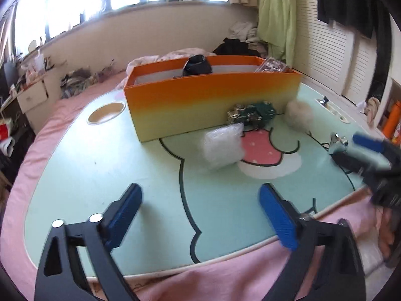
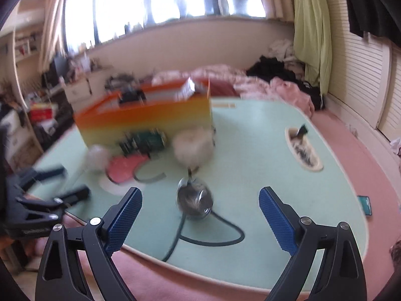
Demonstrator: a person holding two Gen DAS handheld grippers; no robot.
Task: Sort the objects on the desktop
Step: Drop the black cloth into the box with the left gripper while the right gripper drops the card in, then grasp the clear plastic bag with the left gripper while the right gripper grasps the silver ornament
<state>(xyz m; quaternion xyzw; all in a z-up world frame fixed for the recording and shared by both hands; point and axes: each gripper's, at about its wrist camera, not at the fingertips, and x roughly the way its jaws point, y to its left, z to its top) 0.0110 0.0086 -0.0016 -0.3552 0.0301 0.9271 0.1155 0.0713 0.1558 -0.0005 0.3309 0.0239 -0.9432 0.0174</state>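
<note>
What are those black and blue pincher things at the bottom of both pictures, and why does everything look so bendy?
They are two grabbing tools that a person holds, one in each hand. Each tool carries a little camera with a very wide lens, and that lens bends the room. One picture looks out past the left gripper, the other past the right gripper. Both are open and hold nothing. They sit above a mint green table with a cartoon on it. On the table stands an orange box with some things already inside. Outside it lie a green circuit board, a clear plastic packet, a fluffy white ball and a shiny metal thing, too blurred to name.
</note>
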